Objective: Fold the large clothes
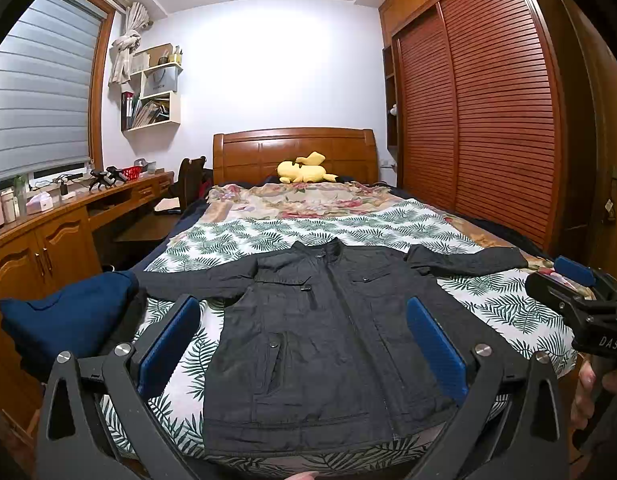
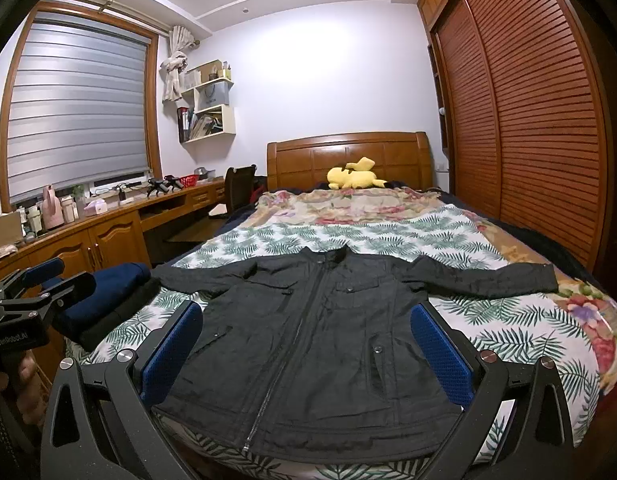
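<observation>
A dark grey zip jacket (image 1: 324,340) (image 2: 308,340) lies flat, front up, on the leaf-print bedspread (image 1: 244,236) (image 2: 508,320). Both sleeves are spread out sideways and the collar points to the headboard. My left gripper (image 1: 304,344) hovers open above the jacket's hem, blue pads wide apart, nothing between them. My right gripper (image 2: 304,348) is open too, held over the lower jacket, and appears at the right edge of the left wrist view (image 1: 576,284). The left gripper shows at the left edge of the right wrist view (image 2: 48,276).
Folded navy and black clothes (image 1: 68,320) (image 2: 108,300) are stacked at the bed's left edge, over the left cuff. A yellow plush toy (image 1: 304,170) lies by the wooden headboard (image 1: 292,148). A desk with clutter (image 1: 68,200) runs along the left; a slatted wardrobe (image 1: 488,120) stands on the right.
</observation>
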The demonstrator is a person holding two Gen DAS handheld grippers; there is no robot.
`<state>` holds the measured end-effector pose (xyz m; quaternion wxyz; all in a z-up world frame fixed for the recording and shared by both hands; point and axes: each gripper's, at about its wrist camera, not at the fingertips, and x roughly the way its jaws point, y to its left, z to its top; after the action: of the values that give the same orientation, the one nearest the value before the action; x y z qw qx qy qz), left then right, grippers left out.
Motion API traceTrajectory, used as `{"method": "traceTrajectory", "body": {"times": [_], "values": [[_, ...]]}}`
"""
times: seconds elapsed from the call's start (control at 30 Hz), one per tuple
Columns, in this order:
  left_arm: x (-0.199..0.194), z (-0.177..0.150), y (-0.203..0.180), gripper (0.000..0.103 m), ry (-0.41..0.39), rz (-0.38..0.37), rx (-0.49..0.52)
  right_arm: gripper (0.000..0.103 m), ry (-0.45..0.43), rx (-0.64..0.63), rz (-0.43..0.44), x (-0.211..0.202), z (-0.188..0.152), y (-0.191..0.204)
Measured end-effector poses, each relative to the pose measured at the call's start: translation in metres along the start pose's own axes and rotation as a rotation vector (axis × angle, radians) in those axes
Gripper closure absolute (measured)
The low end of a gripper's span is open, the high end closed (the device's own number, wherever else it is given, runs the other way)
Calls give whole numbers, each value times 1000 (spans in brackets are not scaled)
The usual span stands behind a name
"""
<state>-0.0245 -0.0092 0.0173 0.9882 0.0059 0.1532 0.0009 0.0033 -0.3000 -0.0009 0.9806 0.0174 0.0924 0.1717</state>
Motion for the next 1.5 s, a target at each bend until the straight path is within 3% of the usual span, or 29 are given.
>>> {"method": "traceTrajectory", "body": {"times": [1.2, 1.5], "values": [[1, 3, -2, 0, 11, -2, -2, 0, 0, -2, 11, 1, -1, 0], [26, -12, 13, 0, 51, 29, -15, 0, 39, -26, 29, 22, -10, 0]]}}
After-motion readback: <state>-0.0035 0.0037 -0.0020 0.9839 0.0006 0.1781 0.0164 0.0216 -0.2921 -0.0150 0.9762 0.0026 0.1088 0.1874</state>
